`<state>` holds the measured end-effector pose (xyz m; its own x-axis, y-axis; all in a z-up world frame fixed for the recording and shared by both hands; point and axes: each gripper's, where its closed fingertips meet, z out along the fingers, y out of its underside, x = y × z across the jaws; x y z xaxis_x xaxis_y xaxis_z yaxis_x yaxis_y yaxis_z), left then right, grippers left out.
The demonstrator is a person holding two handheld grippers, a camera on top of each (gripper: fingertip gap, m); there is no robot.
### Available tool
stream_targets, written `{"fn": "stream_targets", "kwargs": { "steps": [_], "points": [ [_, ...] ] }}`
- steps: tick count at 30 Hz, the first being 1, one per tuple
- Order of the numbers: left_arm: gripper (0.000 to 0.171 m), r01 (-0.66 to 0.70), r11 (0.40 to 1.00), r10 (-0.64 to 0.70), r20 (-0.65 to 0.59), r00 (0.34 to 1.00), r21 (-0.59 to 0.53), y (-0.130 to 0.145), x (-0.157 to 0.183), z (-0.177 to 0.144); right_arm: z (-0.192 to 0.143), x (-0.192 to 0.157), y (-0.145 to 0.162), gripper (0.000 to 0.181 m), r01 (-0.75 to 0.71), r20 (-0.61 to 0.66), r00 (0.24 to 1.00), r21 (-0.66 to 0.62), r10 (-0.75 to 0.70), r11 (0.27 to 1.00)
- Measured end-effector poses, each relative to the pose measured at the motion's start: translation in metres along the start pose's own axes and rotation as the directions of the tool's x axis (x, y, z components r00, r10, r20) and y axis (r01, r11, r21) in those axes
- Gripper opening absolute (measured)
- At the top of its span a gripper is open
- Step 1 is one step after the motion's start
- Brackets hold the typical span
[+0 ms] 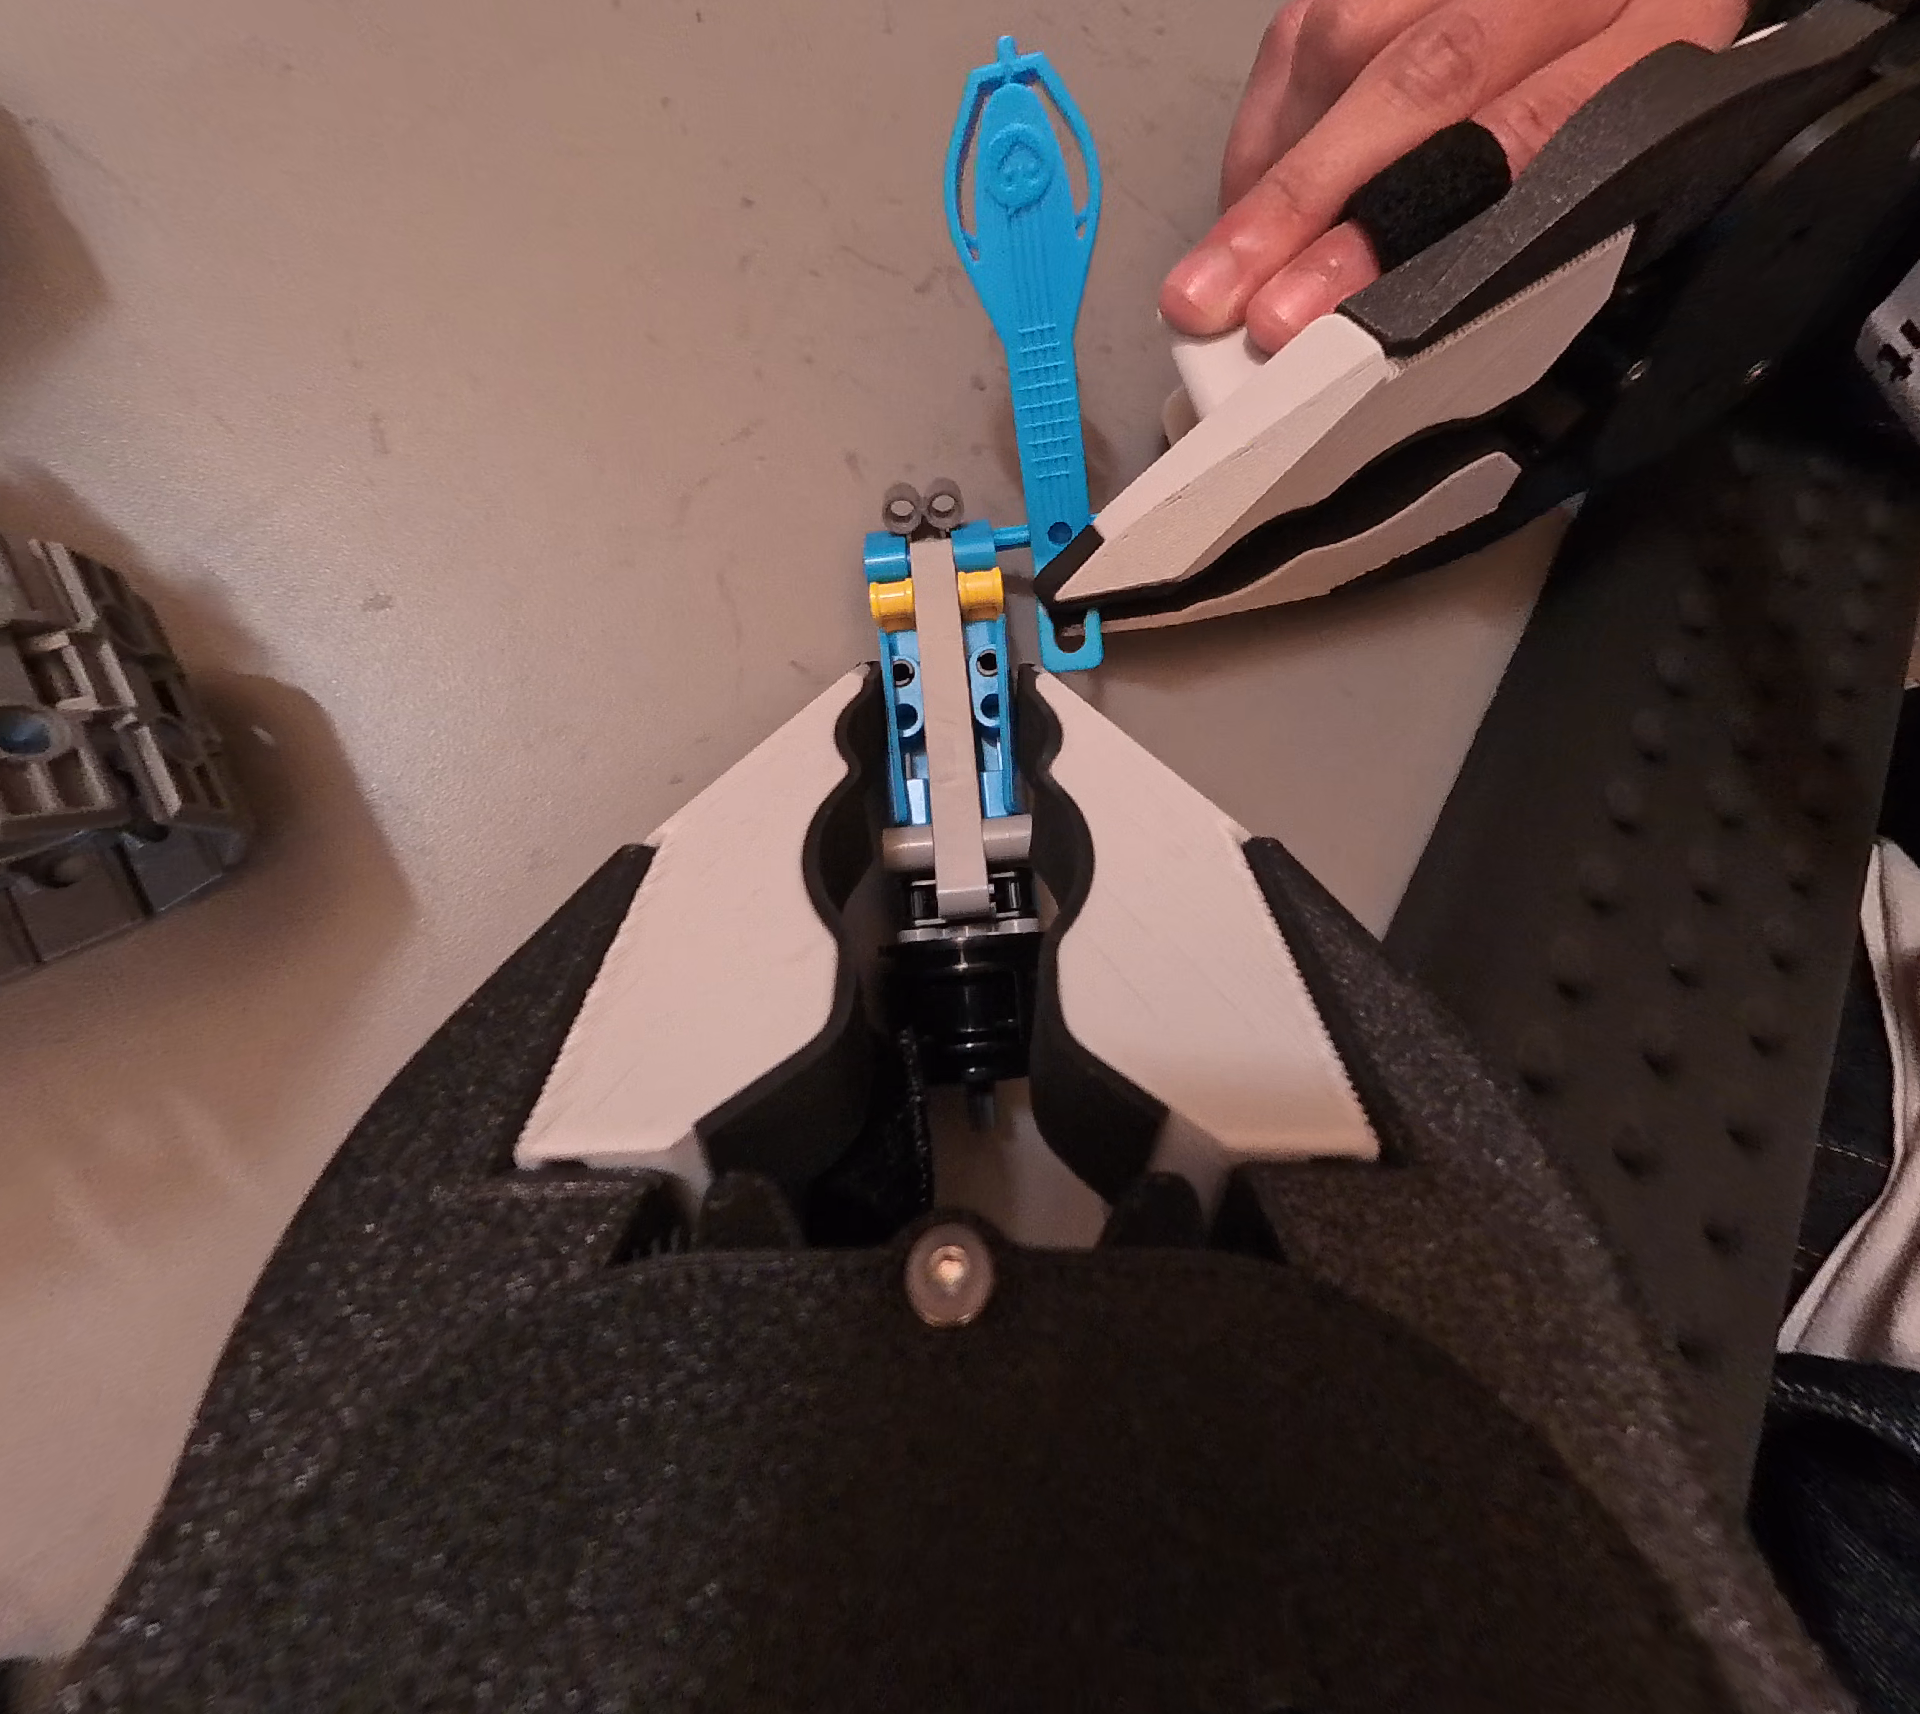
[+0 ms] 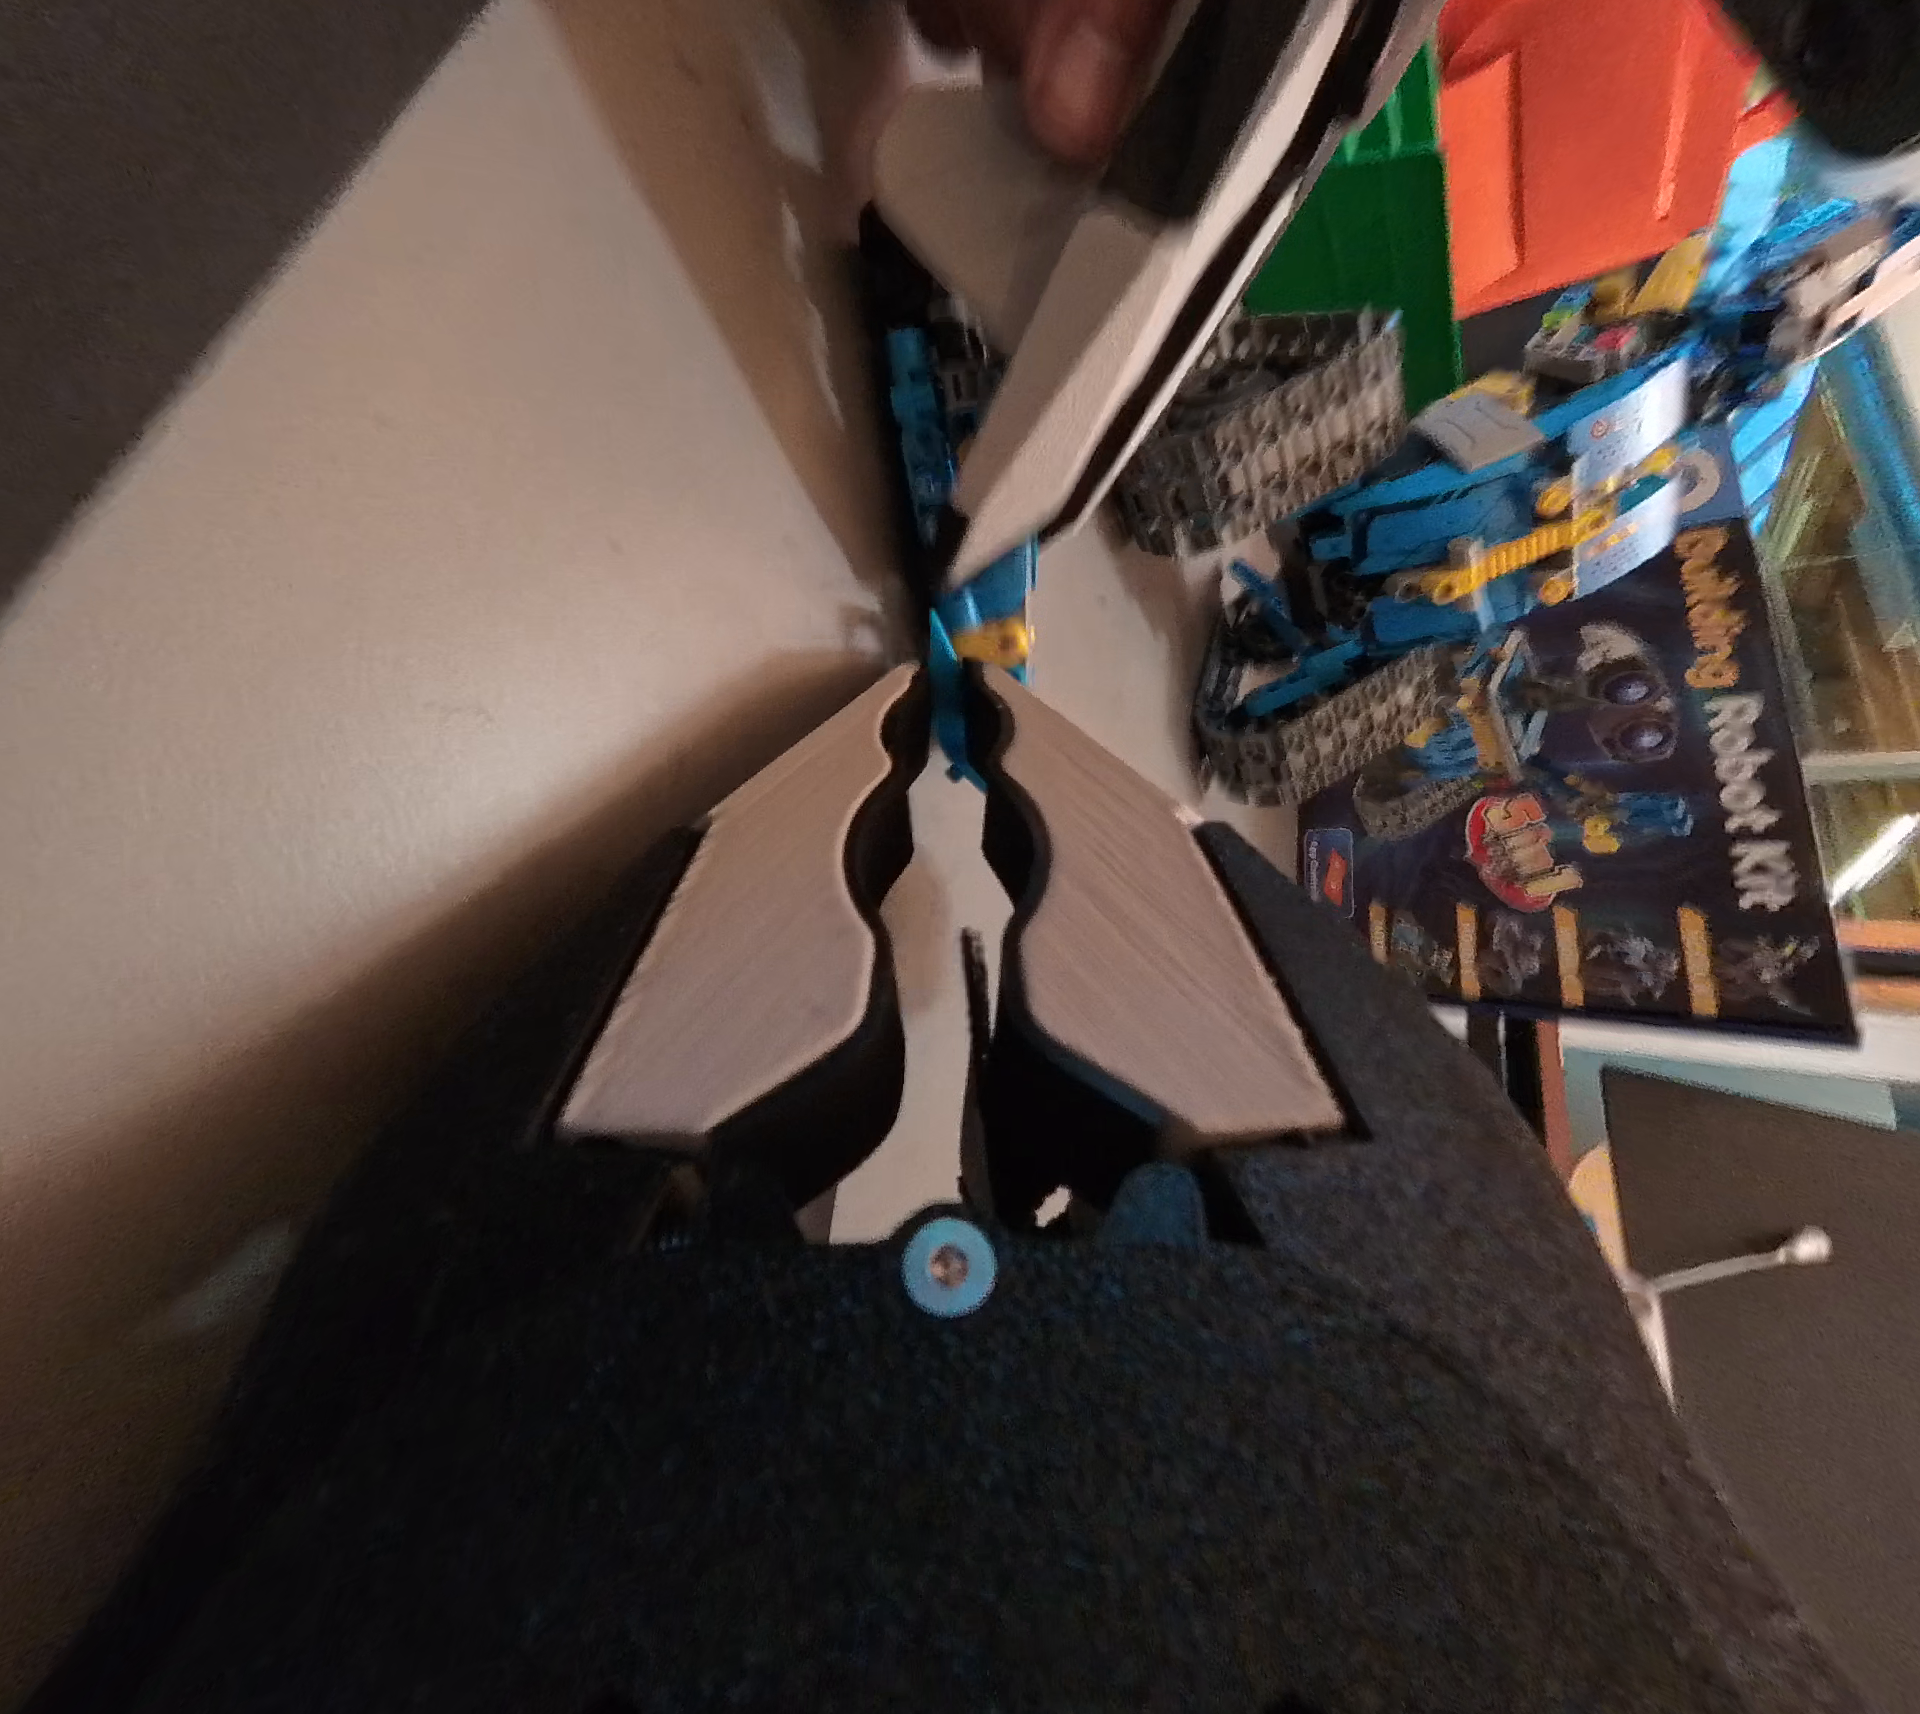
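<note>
Two grippers, left gripper (image 1: 943, 677) jaws clamped on brick assembly (image 1: 940, 688), right gripper (image 2: 948, 677) jaws pinching blue tool (image 1: 1023, 293).

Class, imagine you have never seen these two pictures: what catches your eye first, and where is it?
Centre frame, the left gripper clamps a blue, grey and yellow brick assembly. Beside it, the right gripper pinches the foot of a bright blue paddle-shaped tool. In the right wrist view, a blue tracked robot model stands on the table to the right.
</note>
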<state>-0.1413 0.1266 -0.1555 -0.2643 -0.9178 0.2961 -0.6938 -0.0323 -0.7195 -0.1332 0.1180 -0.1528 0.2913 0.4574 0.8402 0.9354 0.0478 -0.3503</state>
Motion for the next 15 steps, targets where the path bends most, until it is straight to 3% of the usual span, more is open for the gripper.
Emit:
{"fn": "stream_targets", "kwargs": {
  "steps": [10, 12, 15],
  "points": [
    [0.023, -0.045, 0.999, 0.045, 0.071, 0.996, 0.003, -0.002, -0.004, 0.002, -0.007, -0.001, 0.006, 0.004, -0.010, 0.003, 1.000, -0.045, 0.010, 0.999],
    [0.023, -0.071, 0.997, 0.071, 0.106, 0.992, 0.001, -0.003, -0.007, 0.003, -0.014, -0.004, 0.004, 0.004, -0.098, 0.016, 0.995, -0.031, 0.099, 0.995],
    [0.024, -0.140, 0.990, 0.140, 0.151, 0.979, -0.015, -0.003, -0.006, 0.004, -0.023, -0.005, 0.015, 0.003, -0.199, 0.001, 0.980, -0.109, 0.201, 0.974]
  ]
}}
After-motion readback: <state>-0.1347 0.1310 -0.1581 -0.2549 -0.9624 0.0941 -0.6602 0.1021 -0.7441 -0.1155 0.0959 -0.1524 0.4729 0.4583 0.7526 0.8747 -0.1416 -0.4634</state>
